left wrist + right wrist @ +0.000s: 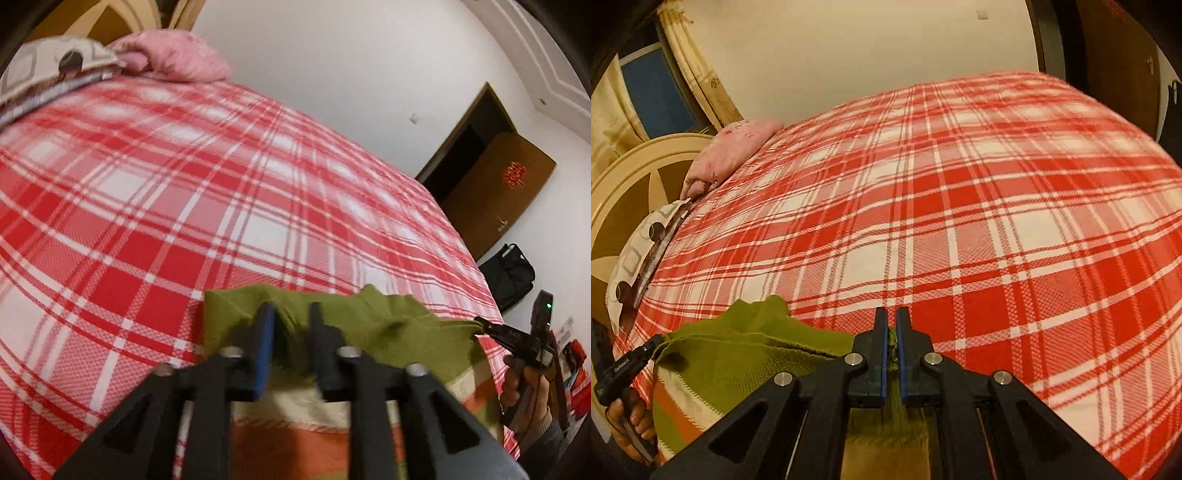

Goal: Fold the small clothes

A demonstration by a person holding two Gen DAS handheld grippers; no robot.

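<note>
1. Fingers of my right gripper (pixel 892 341) are pinched nearly shut on a green edge of the small knitted garment (pixel 738 354); my left gripper (pixel 290 334) grips bunched green knit between partly closed fingers.
2. I judge the garment light, soft and limp; it will sag between holds. I take it at opposite corners of the green edge.
3. It is olive-green wool-like knit with cream and orange stripes lower down.
4. It lies at the near edge of the red-and-white plaid bedspread (pixel 997 206), partly lifted.

Two low, close wrist views across one plaid bed (pixel 184 184), shared.
</note>
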